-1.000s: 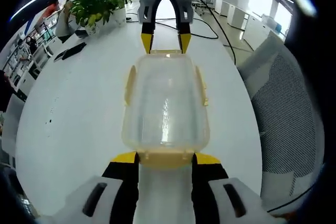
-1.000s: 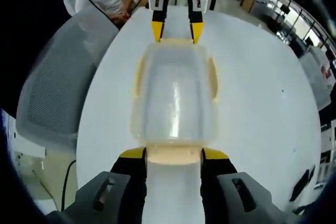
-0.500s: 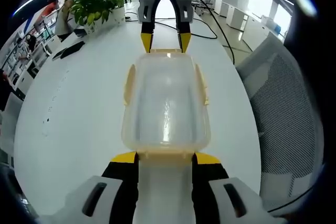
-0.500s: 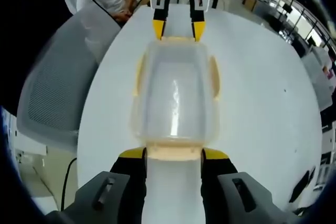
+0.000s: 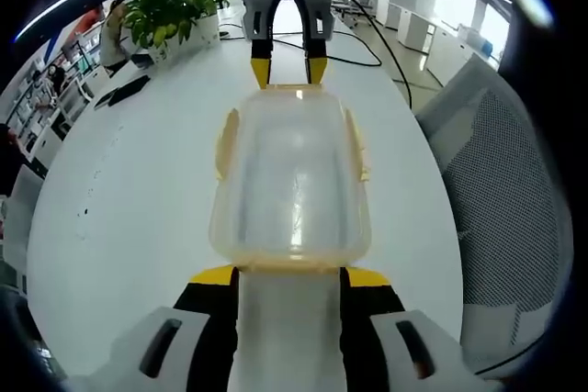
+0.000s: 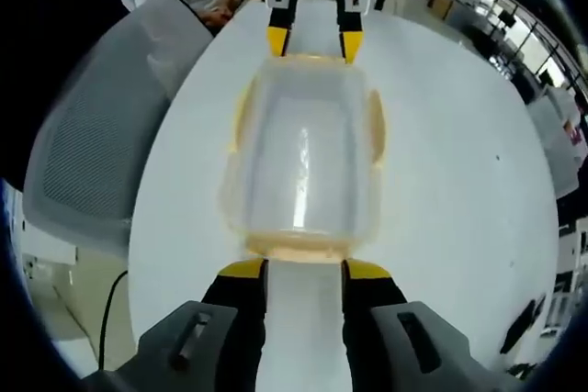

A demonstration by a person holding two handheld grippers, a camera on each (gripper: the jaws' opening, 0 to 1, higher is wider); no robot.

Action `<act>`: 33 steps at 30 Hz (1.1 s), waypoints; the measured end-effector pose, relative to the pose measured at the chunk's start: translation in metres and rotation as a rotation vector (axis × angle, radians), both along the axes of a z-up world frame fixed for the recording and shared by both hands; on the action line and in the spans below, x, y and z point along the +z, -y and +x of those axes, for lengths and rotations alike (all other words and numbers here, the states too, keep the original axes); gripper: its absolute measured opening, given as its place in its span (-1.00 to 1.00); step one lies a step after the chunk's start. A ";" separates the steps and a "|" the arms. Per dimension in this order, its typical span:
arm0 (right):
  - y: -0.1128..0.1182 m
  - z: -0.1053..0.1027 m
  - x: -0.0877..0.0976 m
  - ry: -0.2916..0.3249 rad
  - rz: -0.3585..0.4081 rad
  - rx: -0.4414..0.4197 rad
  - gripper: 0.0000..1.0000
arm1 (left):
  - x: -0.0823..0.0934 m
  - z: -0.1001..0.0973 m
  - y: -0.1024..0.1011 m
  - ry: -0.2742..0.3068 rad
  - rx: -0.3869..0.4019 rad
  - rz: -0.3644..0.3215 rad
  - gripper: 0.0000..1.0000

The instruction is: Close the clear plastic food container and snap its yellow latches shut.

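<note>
Left claw: the left claw point(image 5: 287, 273) stands with its jaws spread apart on either side of the near end latch point(image 5: 289, 266), gripping nothing that I can make out.
Right claw: the right claw point(image 6: 304, 265) is likewise parted, its yellow tips flanking the opposite end latch point(image 6: 299, 247); in the left gripper view it comes in from the far end point(image 5: 288, 69).
Container: the container point(image 5: 290, 176) sits lid-on in the middle of the white surface point(image 5: 129, 190), held between the two claws, one at each short end.
Side latches: yellow tabs point(image 5: 225, 142) flare outward along both long sides (they look unsnapped, though the clear plastic makes this hard to judge).
Step in hand: likely pressing the end latches down.
How to do it well: keep both claws centred on their latches and push evenly from both ends, so the container does not slide along the surface.
Watch for: a lid that is not seated flat all round; a latch forced over a raised rim may skip.
Nearby: a mesh chair point(image 5: 501, 199) beside the surface, a potted plant point(image 5: 175, 6) well apart.
</note>
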State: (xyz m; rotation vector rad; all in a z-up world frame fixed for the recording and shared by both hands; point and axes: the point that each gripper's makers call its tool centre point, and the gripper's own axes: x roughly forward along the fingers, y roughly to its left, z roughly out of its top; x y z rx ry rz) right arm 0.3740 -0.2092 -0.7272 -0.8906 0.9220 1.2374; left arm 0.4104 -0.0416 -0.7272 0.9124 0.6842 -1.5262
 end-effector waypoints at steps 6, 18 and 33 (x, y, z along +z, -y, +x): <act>0.002 -0.003 0.003 0.007 0.012 -0.041 -0.41 | 0.005 -0.001 -0.005 0.004 0.024 -0.018 -0.14; 0.011 0.002 0.020 0.046 0.055 -0.294 -0.42 | 0.024 0.000 -0.013 0.009 0.116 -0.058 -0.11; 0.003 -0.001 0.038 0.088 0.194 -0.575 -0.39 | 0.033 0.002 -0.027 -0.009 0.356 -0.104 -0.13</act>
